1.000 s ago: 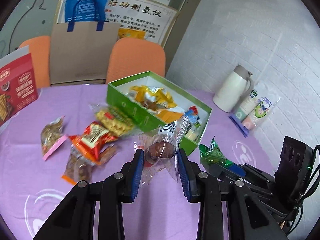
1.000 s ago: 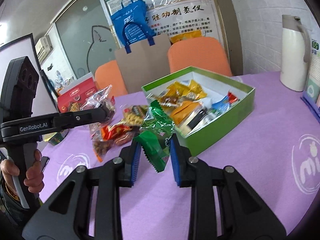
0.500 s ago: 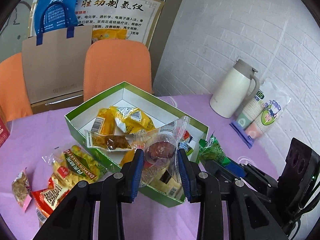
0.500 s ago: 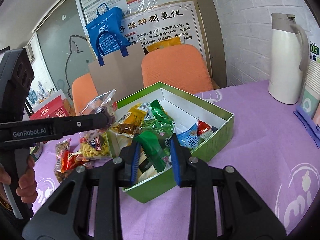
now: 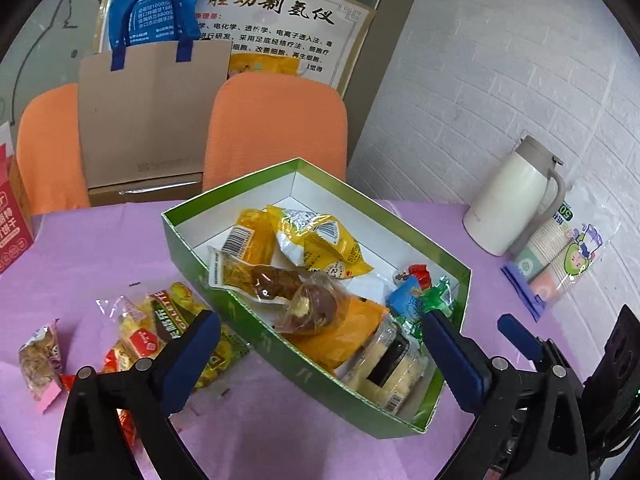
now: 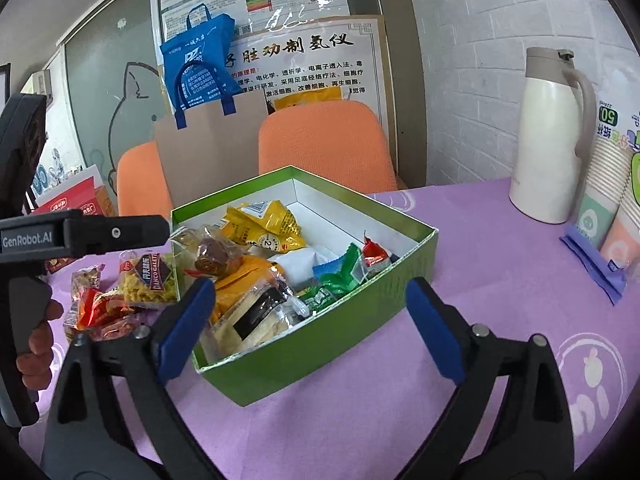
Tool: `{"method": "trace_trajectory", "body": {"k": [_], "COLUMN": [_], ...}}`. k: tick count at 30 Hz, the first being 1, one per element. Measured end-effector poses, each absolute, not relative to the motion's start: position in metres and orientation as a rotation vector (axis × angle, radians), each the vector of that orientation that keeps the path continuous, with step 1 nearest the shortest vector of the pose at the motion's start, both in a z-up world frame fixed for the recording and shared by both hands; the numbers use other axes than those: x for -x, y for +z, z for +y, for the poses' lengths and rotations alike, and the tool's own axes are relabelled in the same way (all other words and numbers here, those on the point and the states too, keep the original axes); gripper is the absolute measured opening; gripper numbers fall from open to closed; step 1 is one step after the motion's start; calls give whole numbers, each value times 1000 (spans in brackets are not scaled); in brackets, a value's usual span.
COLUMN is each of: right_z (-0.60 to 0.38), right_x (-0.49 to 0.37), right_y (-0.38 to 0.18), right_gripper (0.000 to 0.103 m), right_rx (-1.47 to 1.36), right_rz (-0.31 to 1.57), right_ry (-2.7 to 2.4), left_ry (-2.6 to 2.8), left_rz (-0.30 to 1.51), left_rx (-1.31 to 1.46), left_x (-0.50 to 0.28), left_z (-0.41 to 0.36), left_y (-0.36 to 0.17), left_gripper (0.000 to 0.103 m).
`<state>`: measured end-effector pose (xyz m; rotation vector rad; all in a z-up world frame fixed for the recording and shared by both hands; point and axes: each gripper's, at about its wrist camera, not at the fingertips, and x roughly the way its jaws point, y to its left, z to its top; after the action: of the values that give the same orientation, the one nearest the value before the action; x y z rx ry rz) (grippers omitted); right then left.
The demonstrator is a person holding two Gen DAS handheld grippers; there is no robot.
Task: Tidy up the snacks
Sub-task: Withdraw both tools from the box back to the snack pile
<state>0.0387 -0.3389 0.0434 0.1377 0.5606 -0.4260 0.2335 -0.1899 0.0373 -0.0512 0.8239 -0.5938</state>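
A green open box stands on the purple table, holding several snack packets. My left gripper hangs over its near wall with jaws opening wide. The clear packet with a brown snack lies loose in the box, touching neither pad. In the right wrist view my right gripper is also opening over the box. The green packet rests inside the box, free of the pads. Yellow and red packets lie on the table left of the box.
A white jug and a sleeve of paper cups stand right of the box by the brick wall. Two orange chairs and a brown paper bag are behind the table. A red carton sits far left. A hand holds the left tool.
Both grippers carried their packets over the box, then opened. The clear packet and the green packet now lie inside the box.
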Motion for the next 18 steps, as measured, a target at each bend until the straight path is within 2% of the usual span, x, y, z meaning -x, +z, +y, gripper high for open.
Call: {"method": "trace_trajectory", "body": {"k": [12,18], "right_z": [-293,-264], "right_x": [-7,-1], "right_y": [72,65], "right_gripper": [102,102], "right_rx": [-155,-151], "right_rz": [514,541], "right_ry": [-397,-370], "left_ry": [-581,-559], "left_rz": [711,664], "left_rx": [2,45], "left_x": [-174,-138], "left_z": [-160,-124], "left_y": [65,78], "left_gripper": [103,103]}}
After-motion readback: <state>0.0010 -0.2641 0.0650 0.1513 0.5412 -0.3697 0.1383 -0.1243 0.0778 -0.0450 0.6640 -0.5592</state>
